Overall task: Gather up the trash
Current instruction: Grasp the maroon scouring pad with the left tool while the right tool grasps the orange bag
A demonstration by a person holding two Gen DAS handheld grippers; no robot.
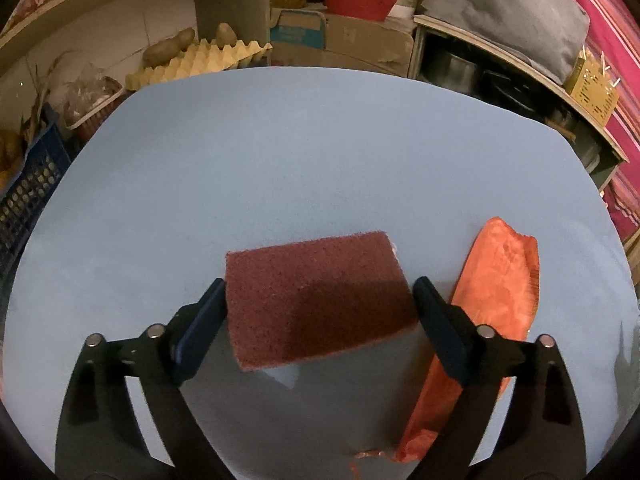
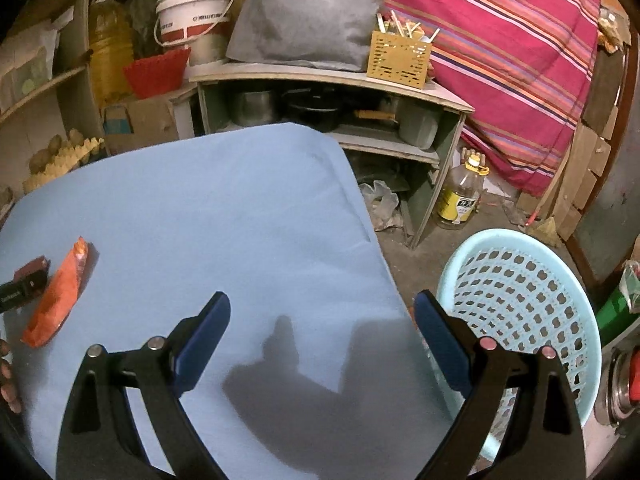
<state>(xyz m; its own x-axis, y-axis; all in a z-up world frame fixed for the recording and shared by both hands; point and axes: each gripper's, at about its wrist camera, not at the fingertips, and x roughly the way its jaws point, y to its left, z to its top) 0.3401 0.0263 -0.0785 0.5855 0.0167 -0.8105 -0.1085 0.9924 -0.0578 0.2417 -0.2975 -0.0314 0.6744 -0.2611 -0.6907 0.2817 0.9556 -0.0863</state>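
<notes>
Tabletop (image 1: 280, 160): pale blue, rounded corners, fills most of both views; its right edge runs down past the basket in the right wrist view.
Basket (image 2: 520, 304): light blue plastic, perforated wall, stands on the floor just off the tabletop's right edge, partly behind the right tool's outer finger; what lies inside cannot be told.
Orange wrapper (image 1: 496, 292): long flattened packet with a serrated end, lying on the tabletop just right of the sponge; its near part is hidden behind the left tool's right finger. In the right wrist view it lies far left, well apart from the right tool.
Sponge (image 1: 316, 296): dark red-brown scouring block, lying between the left tool's fingers, tilted slightly, casting a shadow on the blue surface below.
Left tool (image 1: 320, 300): spread wide around the sponge; left pad at or very near the sponge's edge, a small gap showing at the right pad. Grip not closed on it.
Right tool (image 2: 322, 316): spread wide, nothing between the fingers, above bare tabletop near the right edge; its shadow falls on the blue surface below.
Dark box (image 2: 30, 276): small item at the far left edge of the right wrist view, beside the orange wrapper; detail too small to read.
</notes>
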